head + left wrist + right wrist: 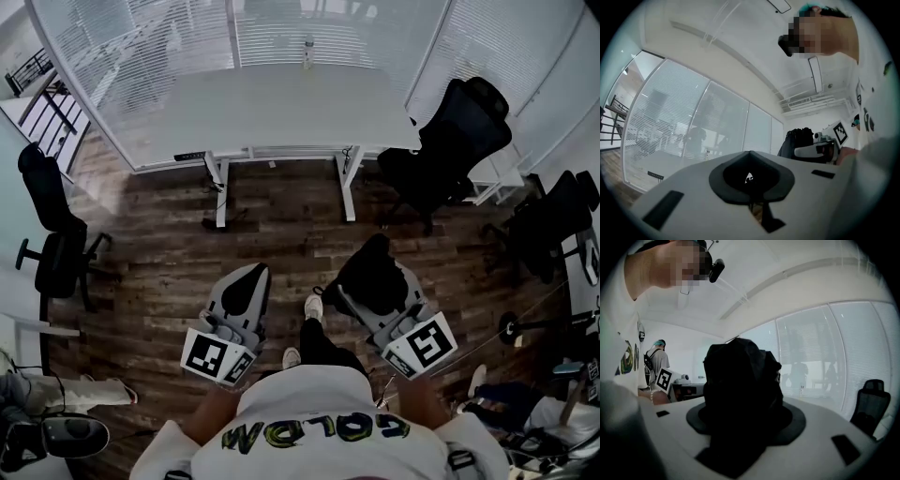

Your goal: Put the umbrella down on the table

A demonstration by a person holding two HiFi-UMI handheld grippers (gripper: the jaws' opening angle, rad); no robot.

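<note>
A folded black umbrella [368, 270] sits bundled in my right gripper [377, 281], which is shut on it and held level in front of the person's waist. In the right gripper view the umbrella [740, 380] fills the space between the jaws and hides what lies straight ahead. My left gripper [246, 284] is beside it, shut with nothing in it. In the left gripper view its jaws meet around a dark hollow [750, 178]. The white table [281, 108] stands some way ahead across the wooden floor, and neither gripper reaches it.
A small bottle [307, 52] stands at the table's far edge, by the glass wall with blinds. A black office chair [450, 141] is at the table's right end, another chair [52, 234] at the left and a third [553, 225] at the right. Wooden floor [272, 234] lies between me and the table.
</note>
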